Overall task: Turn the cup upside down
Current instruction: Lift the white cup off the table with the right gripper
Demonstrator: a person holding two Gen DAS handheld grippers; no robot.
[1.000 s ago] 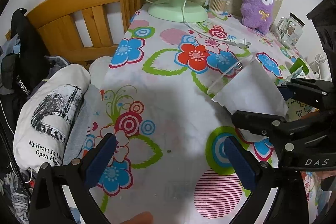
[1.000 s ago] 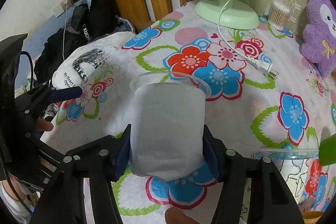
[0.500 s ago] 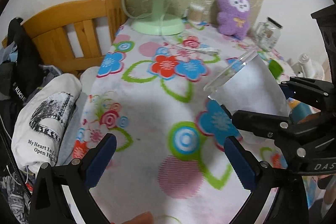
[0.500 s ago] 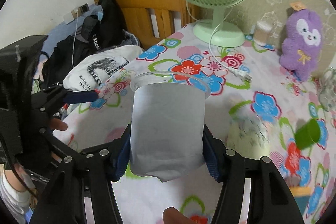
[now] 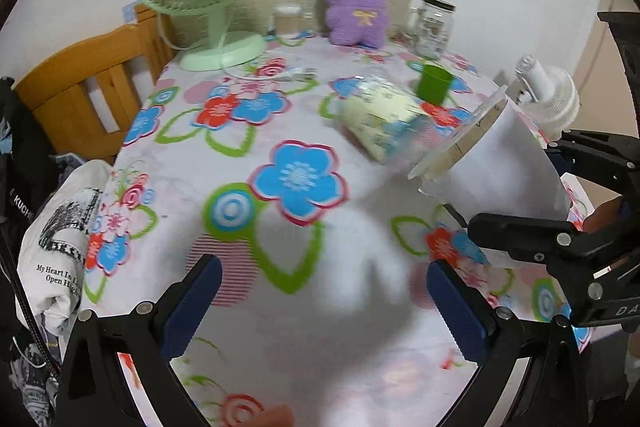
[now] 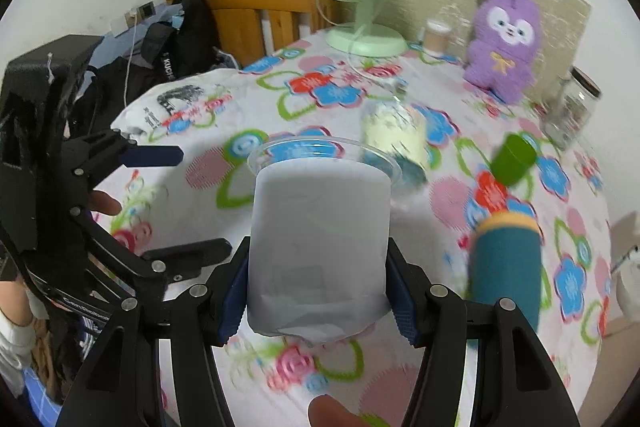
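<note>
Since a second ago I lifted the cup [image 6: 318, 243] higher above the tabletop [image 5: 280, 307]. My right gripper [image 6: 320, 291] clamps it. My left gripper [image 5: 320, 303] is spread apart, holding nothing.

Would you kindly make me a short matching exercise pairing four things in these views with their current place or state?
Things:
1. white cup
2. left claw
3. small green cup
4. purple plush toy

States:
A. open, holding nothing
B. standing by the back wall
C. clamped in the right claw
D. standing on the flowered tablecloth

Pairs: 1-C, 2-A, 3-D, 4-B
</note>
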